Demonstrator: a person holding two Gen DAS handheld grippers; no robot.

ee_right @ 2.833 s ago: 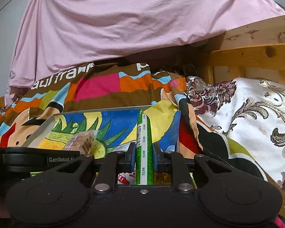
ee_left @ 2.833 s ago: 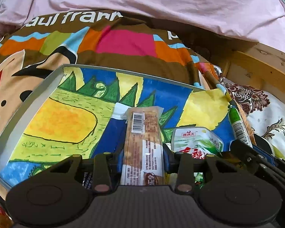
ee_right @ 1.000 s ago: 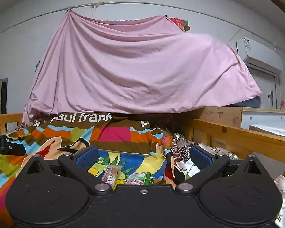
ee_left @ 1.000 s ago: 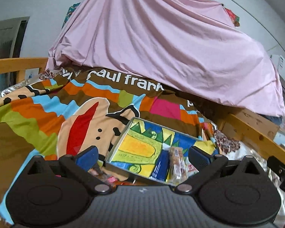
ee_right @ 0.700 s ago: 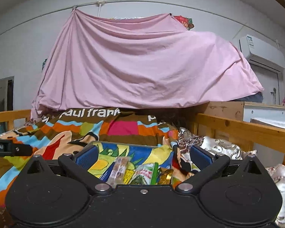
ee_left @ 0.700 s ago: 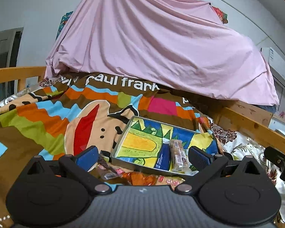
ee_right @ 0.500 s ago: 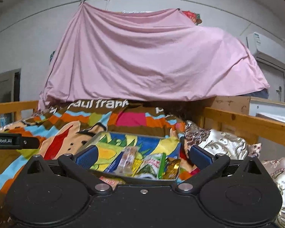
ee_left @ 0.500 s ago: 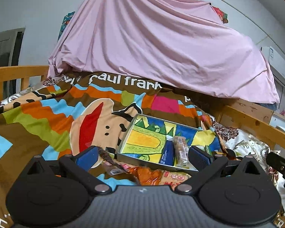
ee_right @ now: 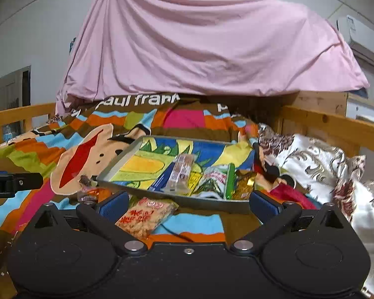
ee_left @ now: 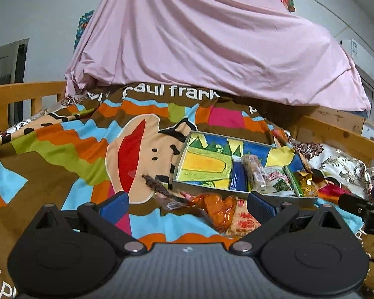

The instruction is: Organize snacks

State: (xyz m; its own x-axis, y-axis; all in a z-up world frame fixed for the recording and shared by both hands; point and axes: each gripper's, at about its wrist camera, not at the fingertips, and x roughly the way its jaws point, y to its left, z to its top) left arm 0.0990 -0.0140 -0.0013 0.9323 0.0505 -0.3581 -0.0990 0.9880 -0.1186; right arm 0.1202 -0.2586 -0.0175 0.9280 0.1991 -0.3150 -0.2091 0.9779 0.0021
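While both grippers hung back over the bed, I weighed which loose packet to go for. From the right wrist view, the red-printed cracker packet lay on the patterned blanket just ahead of the right gripper, sitting left of centre between its spread jaws, close to the left pad. Its long axis ran diagonally, near end low and left, far end up and right toward the tray. The front wall of the tray stood just beyond the packet.

From the left wrist view, the orange wrapper lay ahead of the left gripper, roughly between its jaws but a little farther out, with a dark snack strip beside it to the left. The cracker packet showed there too, off toward the right pad, partly under the orange wrapper.

I judged the right gripper the nearer one for the cracker packet; it would want a twist so the jaws crossed the packet's short side.

Both sets of jaws stood wide apart, holding nothing and touching nothing. Inside the tray, several snacks already lay side by side along its right half: a blue bar, a clear-wrapped bar, a green-and-white pouch, a green stick and a gold-wrapped sweet.
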